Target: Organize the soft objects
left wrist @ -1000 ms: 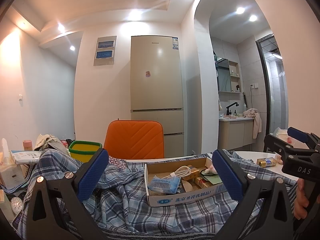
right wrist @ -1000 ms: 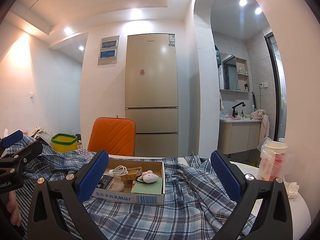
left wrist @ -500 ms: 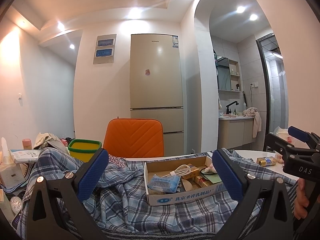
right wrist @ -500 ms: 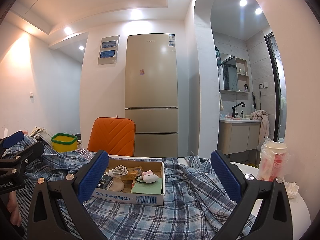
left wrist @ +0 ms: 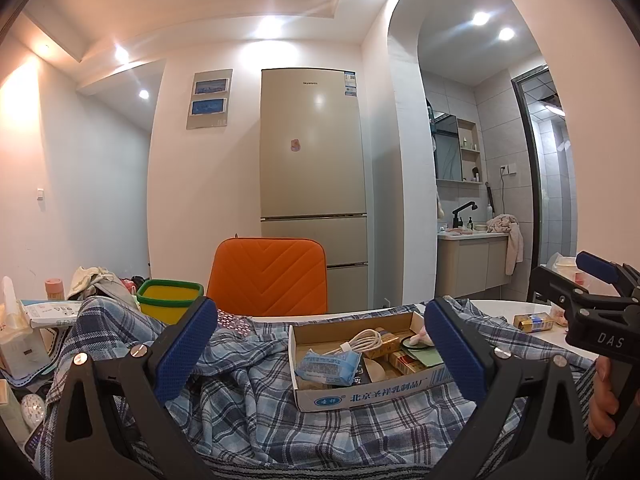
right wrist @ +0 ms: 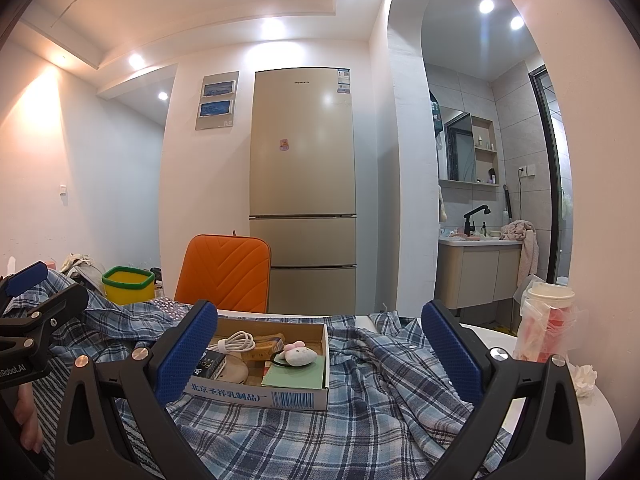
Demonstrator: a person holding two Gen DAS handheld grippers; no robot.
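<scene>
A blue plaid shirt (left wrist: pixel 256 408) (right wrist: pixel 360 420) lies rumpled across the white table. On it rests an open cardboard box (left wrist: pixel 360 396) (right wrist: pixel 256 394) holding a white cable, a blue tissue pack (left wrist: pixel 326 366), small cartons and a pink plush toy (right wrist: pixel 298 354). My left gripper (left wrist: pixel 320 348) hovers open just above the shirt, nothing between its blue pads. My right gripper (right wrist: pixel 318 350) is open too, facing the box from the right side. Each gripper shows at the edge of the other's view, held by a hand.
An orange chair (left wrist: pixel 268 276) stands behind the table, a beige fridge (left wrist: pixel 312 184) beyond it. A yellow bin with green rim (left wrist: pixel 168 296) and clutter sit at the left. A bagged cup (right wrist: pixel 546 320) and crumpled tissue (right wrist: pixel 584 376) stand at the table's right edge.
Both grippers stay nearly still. The left wrist view has shifted very slightly; the shirt and box have not moved.
</scene>
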